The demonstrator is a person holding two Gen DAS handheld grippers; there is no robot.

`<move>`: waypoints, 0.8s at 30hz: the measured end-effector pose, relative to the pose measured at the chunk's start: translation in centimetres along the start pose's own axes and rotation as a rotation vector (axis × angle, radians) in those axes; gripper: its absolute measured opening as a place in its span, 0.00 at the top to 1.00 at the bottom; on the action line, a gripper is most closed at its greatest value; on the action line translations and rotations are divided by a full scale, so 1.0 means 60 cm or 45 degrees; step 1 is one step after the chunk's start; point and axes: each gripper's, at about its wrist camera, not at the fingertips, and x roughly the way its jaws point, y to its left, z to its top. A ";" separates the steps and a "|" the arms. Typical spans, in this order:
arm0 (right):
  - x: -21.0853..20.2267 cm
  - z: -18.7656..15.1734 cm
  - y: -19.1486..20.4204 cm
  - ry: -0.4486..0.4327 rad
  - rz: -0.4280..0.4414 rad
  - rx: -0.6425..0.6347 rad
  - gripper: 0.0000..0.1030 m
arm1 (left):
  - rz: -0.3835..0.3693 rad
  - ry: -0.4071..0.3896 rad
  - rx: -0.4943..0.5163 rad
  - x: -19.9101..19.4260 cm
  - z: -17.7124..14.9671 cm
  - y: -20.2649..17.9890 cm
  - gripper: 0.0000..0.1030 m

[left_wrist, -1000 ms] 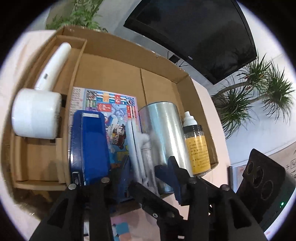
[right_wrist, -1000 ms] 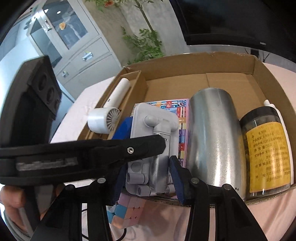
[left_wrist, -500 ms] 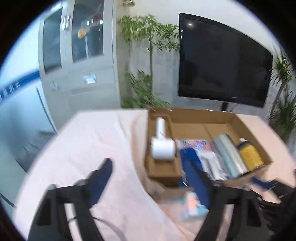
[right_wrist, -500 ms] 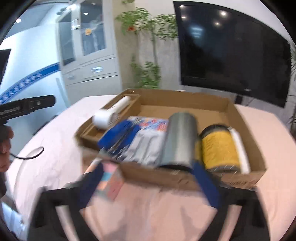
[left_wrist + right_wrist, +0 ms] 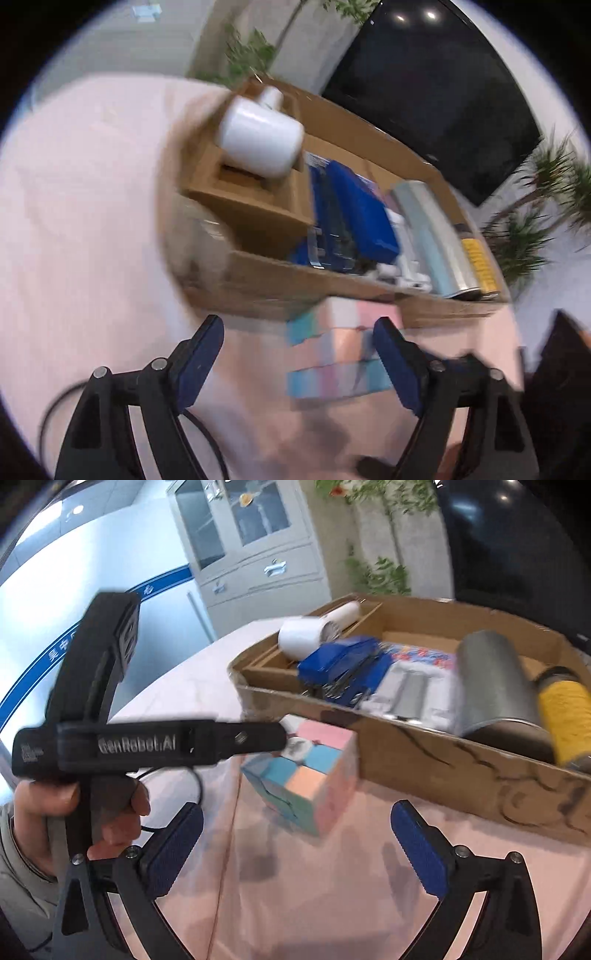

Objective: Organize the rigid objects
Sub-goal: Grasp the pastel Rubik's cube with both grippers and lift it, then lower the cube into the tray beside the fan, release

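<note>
The cube (image 5: 304,775) sat on the pink table (image 5: 332,886) just outside the box (image 5: 461,760), close against its front wall and a little skewed to it. It looked a light, hard plastic puzzle with smooth faces, so I judged it would take a firm squeeze without harm, though its turning layers might twist if pinched near a corner (flat on two opposite faces seemed the safer hold).

Both tongs stood wide open and held nothing. The right gripper (image 5: 295,834) pointed at the cube with its jaws spread wider than it. The left gripper (image 5: 299,354) was near it too, the cube showing blurred between its jaws, one finger (image 5: 255,736) reaching across its top corner; whether it touched I could not tell.

Room was tight behind: the box wall stood just beyond the cube. The near side and the left were open tabletop, save a thin cable (image 5: 192,775) trailing there. Inside, the dryer (image 5: 306,637), stapler (image 5: 343,661), grey toy (image 5: 410,694), can (image 5: 495,679) and bottle (image 5: 565,716) crowded the front, leaving bare floor only at the back.
</note>
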 end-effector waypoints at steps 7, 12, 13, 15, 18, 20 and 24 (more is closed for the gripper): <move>0.065 0.007 0.004 0.142 -0.063 -0.086 0.52 | -0.114 0.044 0.018 0.019 -0.030 -0.027 0.37; 0.063 -0.003 0.008 0.116 -0.081 -0.060 0.56 | -0.008 -0.022 0.115 0.005 -0.045 -0.081 0.46; 0.058 -0.004 0.006 0.099 -0.076 -0.039 0.56 | 0.000 -0.045 0.137 -0.002 -0.047 -0.093 0.46; 0.043 -0.002 0.003 0.053 -0.081 -0.020 0.56 | 0.025 -0.092 0.166 -0.032 -0.042 -0.112 0.47; 0.009 0.011 0.004 -0.026 -0.054 0.028 0.56 | 0.031 -0.150 0.220 -0.067 -0.025 -0.143 0.47; -0.011 0.024 0.005 -0.068 -0.065 0.018 0.56 | 0.024 -0.180 0.233 -0.084 -0.005 -0.157 0.47; -0.038 0.083 -0.005 -0.112 -0.072 0.006 0.56 | 0.017 -0.275 0.252 -0.113 0.046 -0.171 0.47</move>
